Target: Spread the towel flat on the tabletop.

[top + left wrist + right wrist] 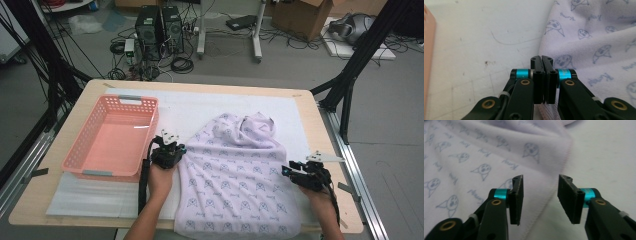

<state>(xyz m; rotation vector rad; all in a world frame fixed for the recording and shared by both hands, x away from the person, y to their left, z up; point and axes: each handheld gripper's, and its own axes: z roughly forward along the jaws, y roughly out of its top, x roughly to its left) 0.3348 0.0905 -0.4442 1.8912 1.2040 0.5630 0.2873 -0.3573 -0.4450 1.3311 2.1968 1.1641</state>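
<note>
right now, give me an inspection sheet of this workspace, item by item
surface: wooden table covered by a white mat.
job's things: lilac printed cloth spread on the mat, bunched at its far end, near edge hanging over the table's front.
clutter: empty pink basket at the left of the mat.
grippers: left gripper shut at the cloth's left edge; whether cloth is pinched between the jaws cannot be told. right gripper open, astride the cloth's right hem, pads not pressing.
cables: a black cable trails along the left forearm; loose cables on the floor.
surroundings: two computer towers, a cardboard box, black frame struts.
</note>
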